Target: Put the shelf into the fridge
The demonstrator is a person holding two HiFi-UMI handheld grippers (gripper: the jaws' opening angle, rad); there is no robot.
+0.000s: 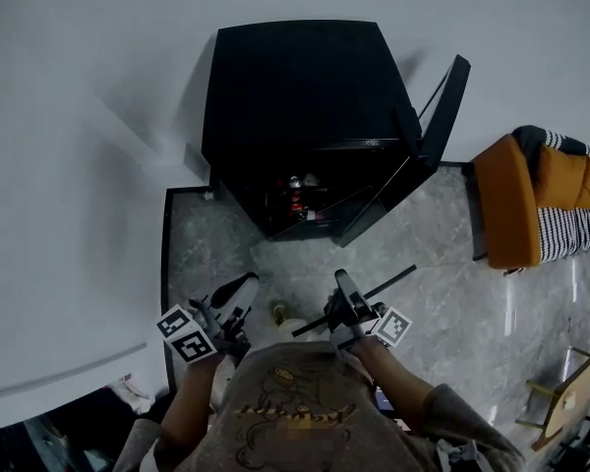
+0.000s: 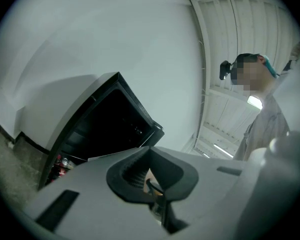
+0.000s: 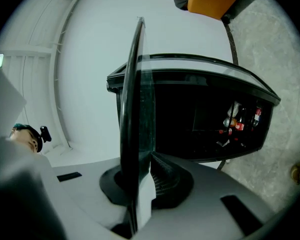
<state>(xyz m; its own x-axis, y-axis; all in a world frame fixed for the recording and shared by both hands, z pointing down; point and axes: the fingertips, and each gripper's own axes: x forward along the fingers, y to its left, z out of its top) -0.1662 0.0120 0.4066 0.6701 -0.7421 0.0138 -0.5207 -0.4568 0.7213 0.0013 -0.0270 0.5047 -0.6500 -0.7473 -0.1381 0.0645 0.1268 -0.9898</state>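
Observation:
A black mini fridge (image 1: 305, 96) stands against the white wall with its door (image 1: 442, 106) swung open to the right. Bottles and cans (image 1: 297, 197) sit low inside it. My right gripper (image 1: 344, 288) is shut on the edge of a glass shelf (image 1: 379, 285) with a dark rim, held edge-on above the floor in front of the fridge. In the right gripper view the shelf (image 3: 137, 109) rises upright from the jaws (image 3: 142, 179), with the fridge (image 3: 190, 114) behind it. My left gripper (image 1: 246, 288) hangs to the left, pads together (image 2: 149, 176), holding nothing. It faces the fridge (image 2: 105, 119).
An orange chair with a striped cushion (image 1: 531, 200) stands to the right of the fridge door. A wooden frame (image 1: 565, 391) lies at the bottom right. A small round object (image 1: 280, 313) sits on the grey stone floor between the grippers.

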